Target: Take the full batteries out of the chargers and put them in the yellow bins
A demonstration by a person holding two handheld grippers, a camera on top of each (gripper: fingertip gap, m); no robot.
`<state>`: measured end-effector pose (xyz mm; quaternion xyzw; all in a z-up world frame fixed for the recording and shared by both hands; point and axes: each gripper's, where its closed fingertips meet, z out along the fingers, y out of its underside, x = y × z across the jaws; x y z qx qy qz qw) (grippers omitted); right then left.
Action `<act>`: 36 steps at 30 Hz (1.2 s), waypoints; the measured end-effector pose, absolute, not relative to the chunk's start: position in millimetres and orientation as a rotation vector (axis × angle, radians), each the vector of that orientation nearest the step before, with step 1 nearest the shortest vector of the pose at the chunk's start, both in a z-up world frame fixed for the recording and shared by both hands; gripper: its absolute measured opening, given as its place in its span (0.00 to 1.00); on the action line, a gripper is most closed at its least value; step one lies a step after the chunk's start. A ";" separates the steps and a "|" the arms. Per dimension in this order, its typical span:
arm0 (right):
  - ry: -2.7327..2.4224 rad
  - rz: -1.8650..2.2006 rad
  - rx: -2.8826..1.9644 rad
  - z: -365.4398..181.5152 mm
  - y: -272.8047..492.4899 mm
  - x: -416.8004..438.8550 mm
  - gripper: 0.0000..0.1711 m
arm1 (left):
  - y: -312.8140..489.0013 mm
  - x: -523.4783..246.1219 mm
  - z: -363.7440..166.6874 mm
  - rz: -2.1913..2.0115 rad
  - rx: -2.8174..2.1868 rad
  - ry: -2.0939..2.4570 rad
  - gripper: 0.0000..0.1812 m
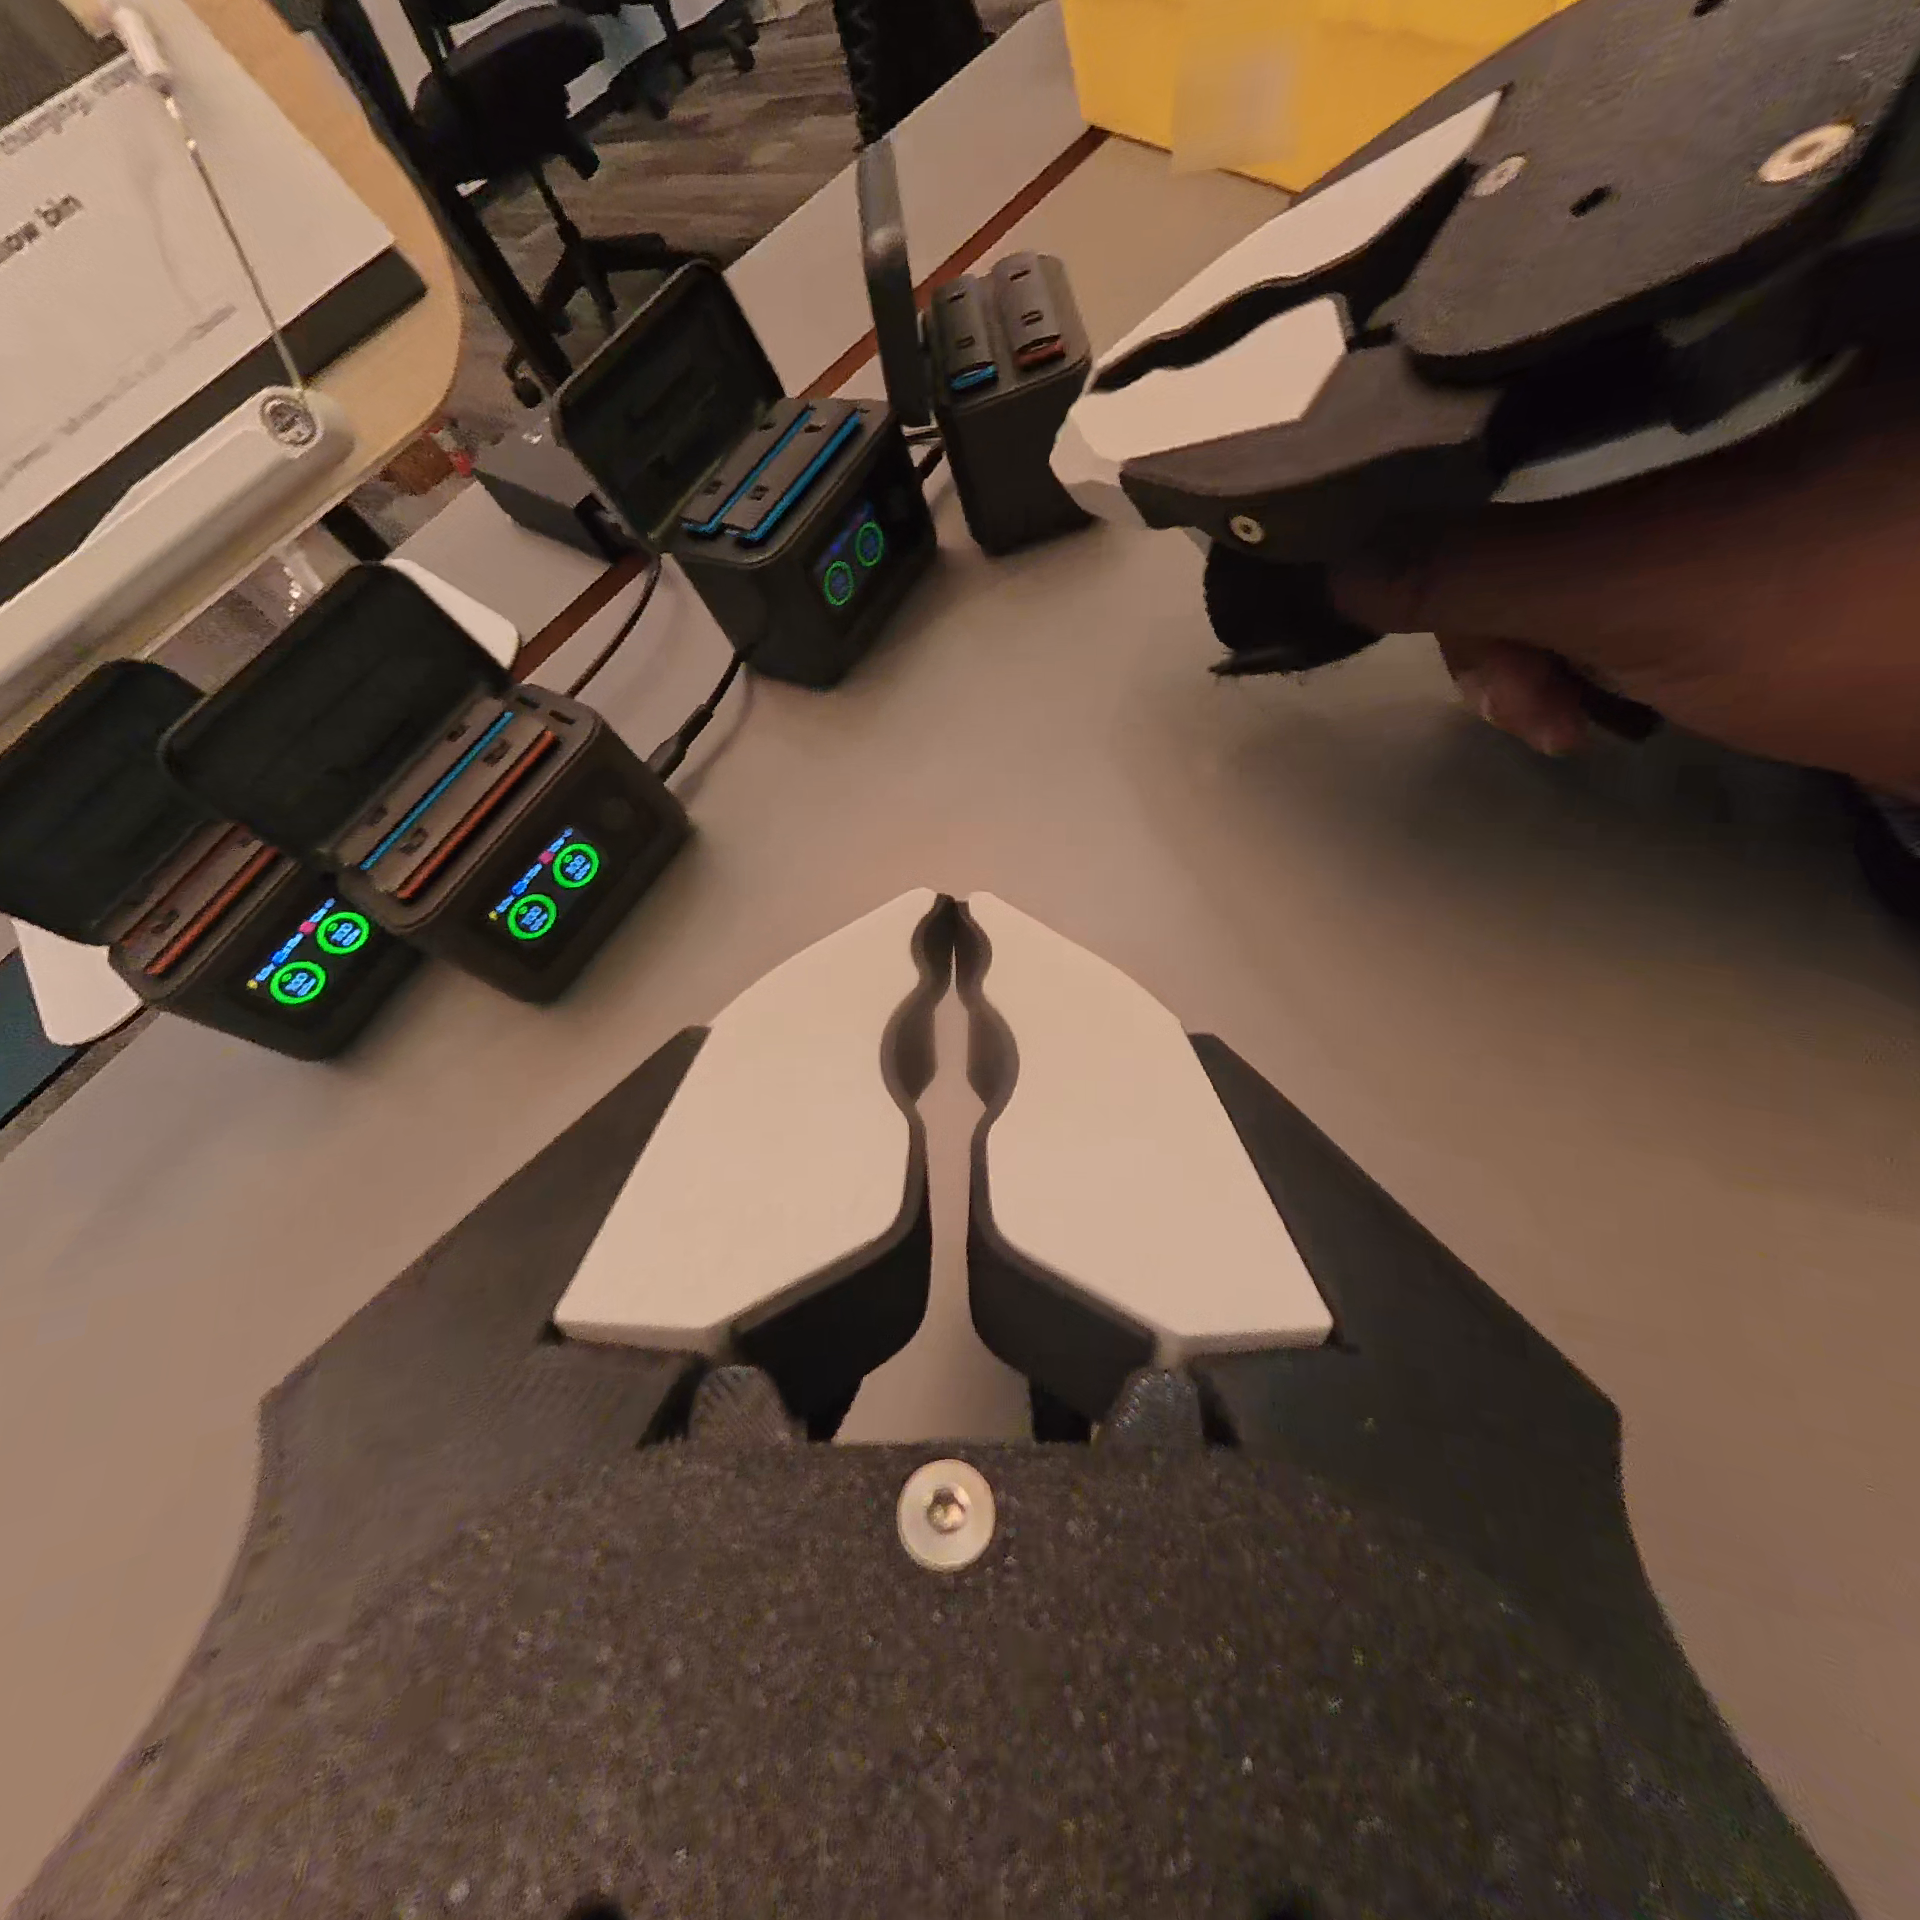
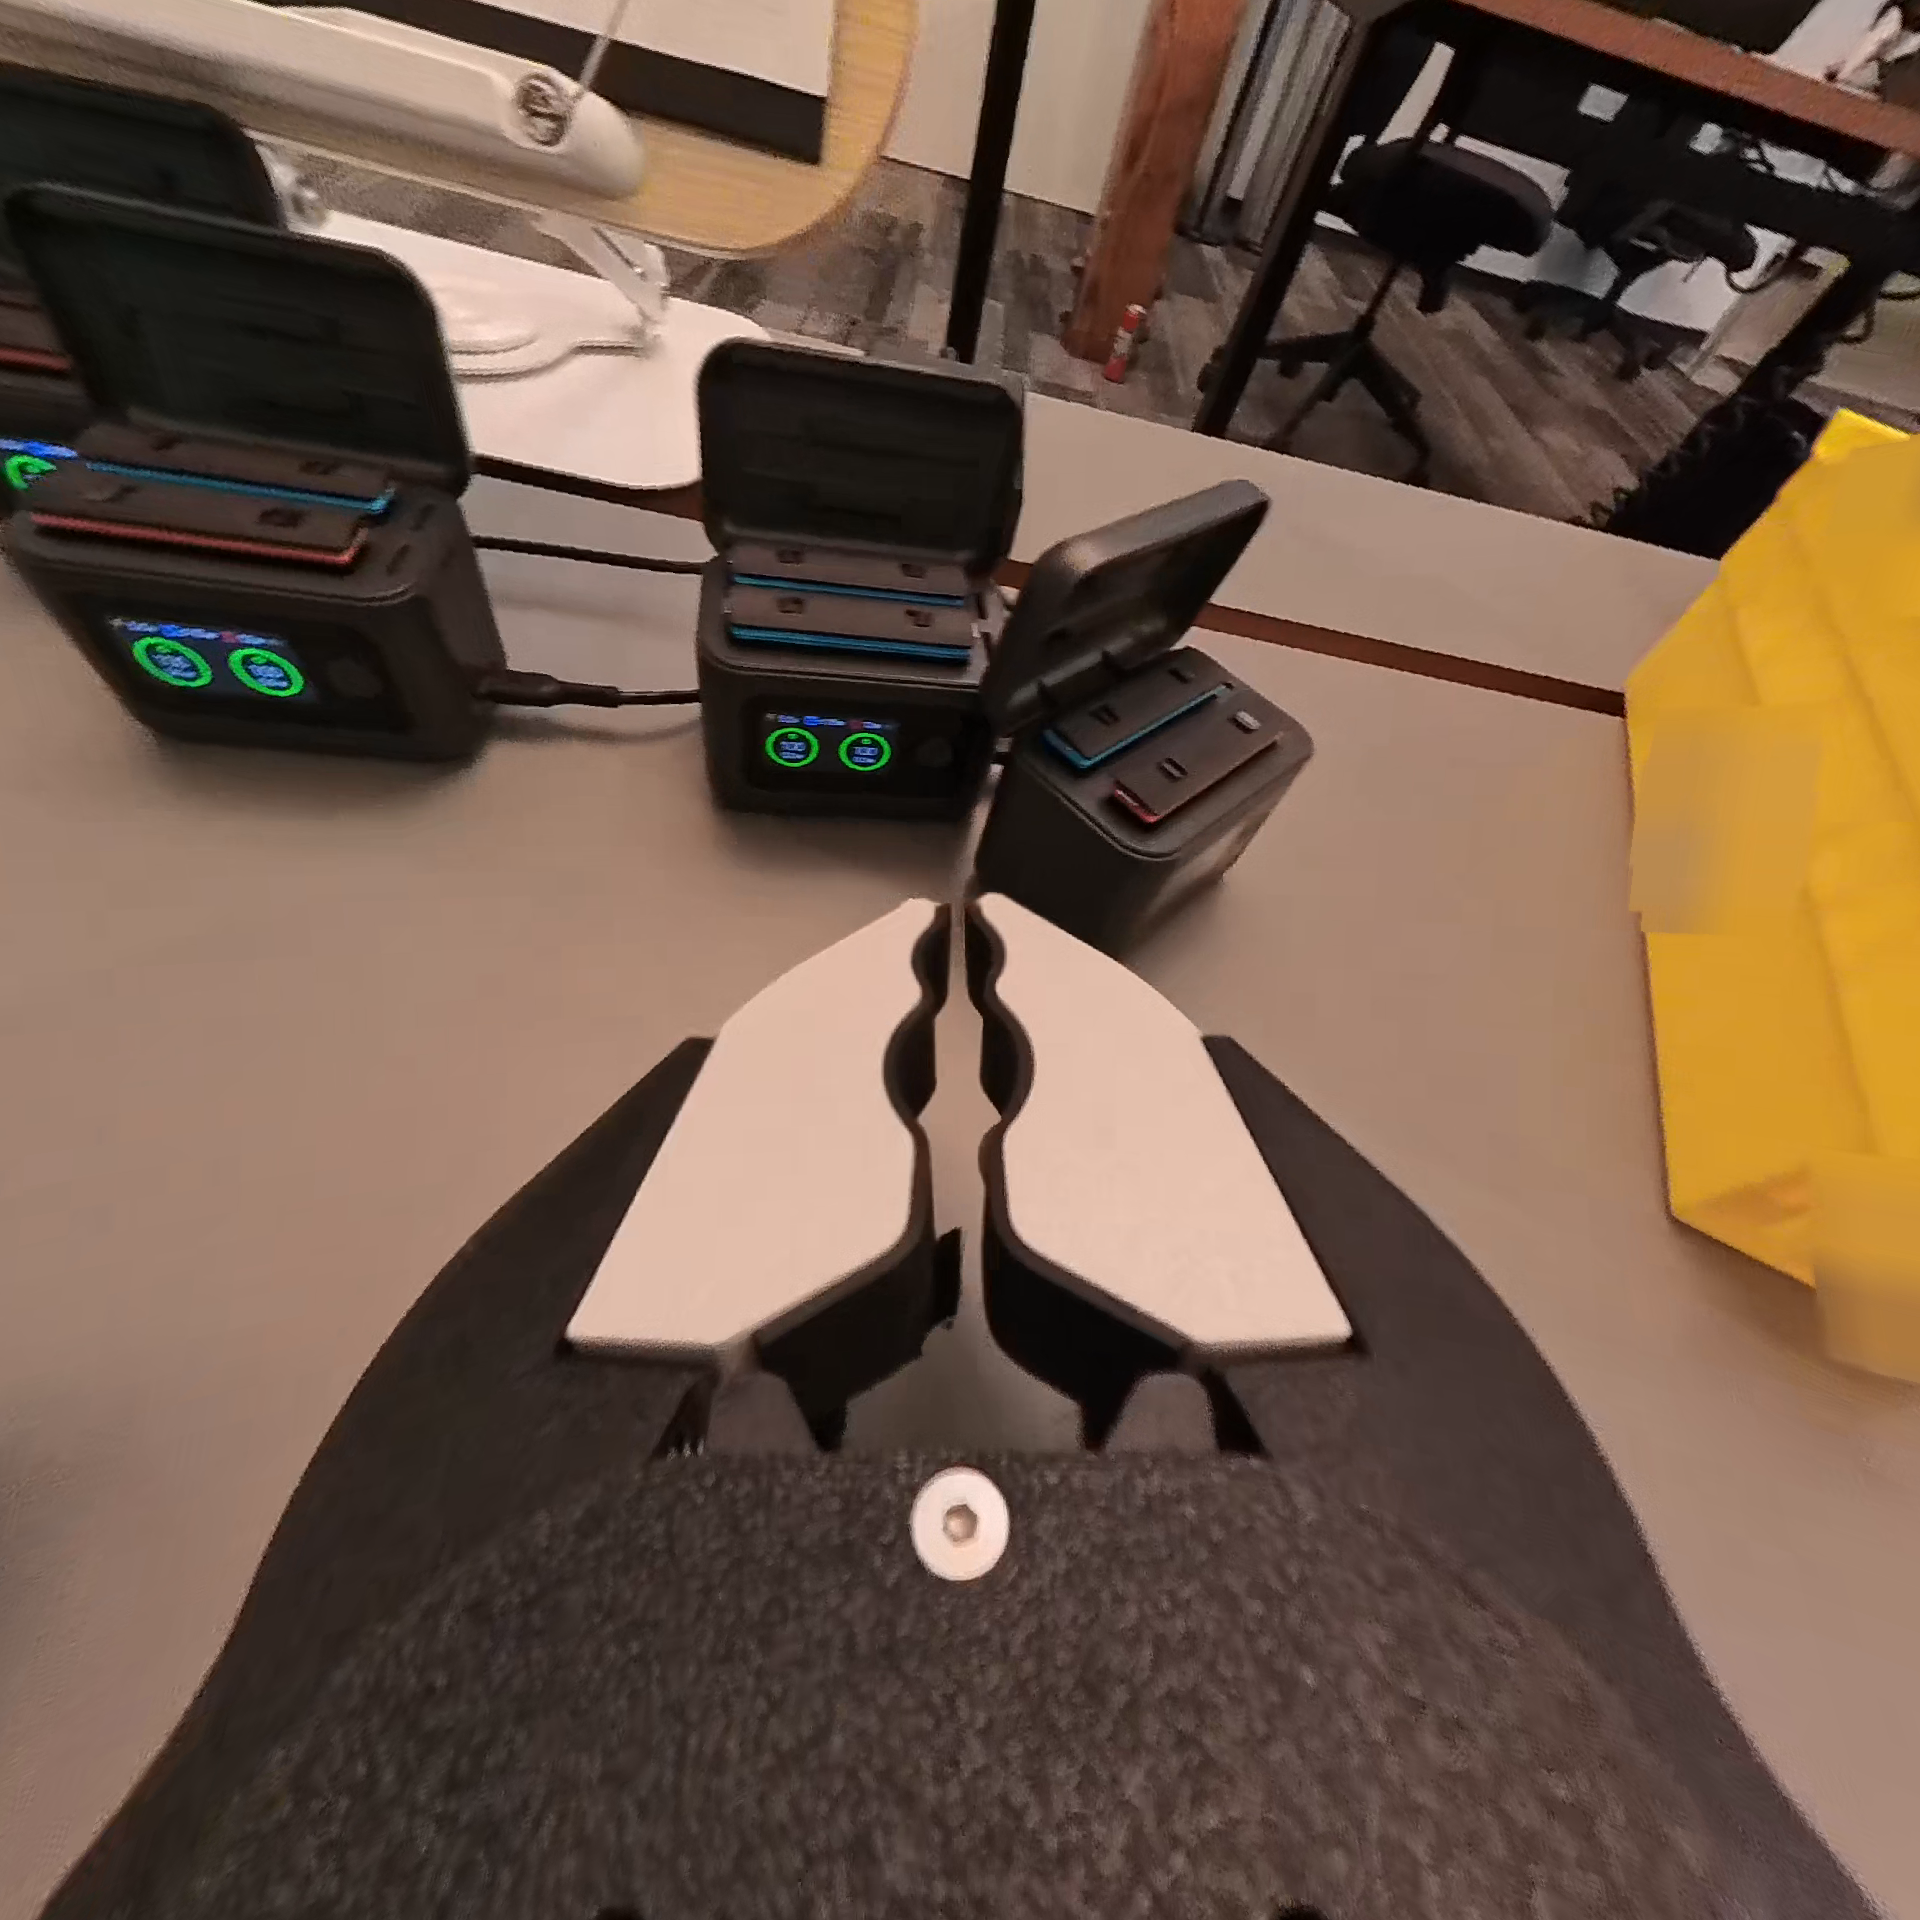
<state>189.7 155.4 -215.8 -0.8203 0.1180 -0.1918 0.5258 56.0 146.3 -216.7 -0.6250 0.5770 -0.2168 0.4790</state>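
Note:
Several black chargers with open lids stand in a row on the grey table point(image 2: 312, 987). Each holds two batteries with blue or red edges. Three chargers show green rings on their screens: the far left one point(image 1: 260, 935), the second point(image 1: 488, 831) and the third point(image 1: 800, 520), also in the right wrist view point(image 2: 842, 665). The last charger point(image 2: 1132, 790) is turned away from my right gripper. My left gripper point(image 1: 954, 909) is shut and empty over bare table. My right gripper point(image 2: 958, 914) is shut and empty, just short of the turned charger. Yellow bins point(image 2: 1787, 883) stand to the right.
Black cables point(image 1: 665, 665) run from the chargers to the table's back edge. A hand point(image 1: 1662, 644) holds the right gripper point(image 1: 1101, 384) near the last charger point(image 1: 1008, 416). Office chairs point(image 2: 1444, 229) and a desk stand beyond the table. A white lamp base point(image 2: 561, 384) sits behind the chargers. Some 15 cm of space lies between my two pairs of fingers.

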 end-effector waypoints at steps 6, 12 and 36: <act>0.354 -0.454 -1.963 -218.2 151.6 202.9 0.00 | 135.6 60.1 -216.3 -0.530 -1.489 1.447 0.00; 0.363 -0.450 -1.965 -219.1 151.2 204.9 0.00 | 134.9 60.3 -216.4 -0.525 -1.486 1.450 0.00; 0.211 -0.227 -1.996 -216.7 142.4 246.3 0.00 | 140.9 58.4 -210.4 -0.508 -1.537 1.342 0.00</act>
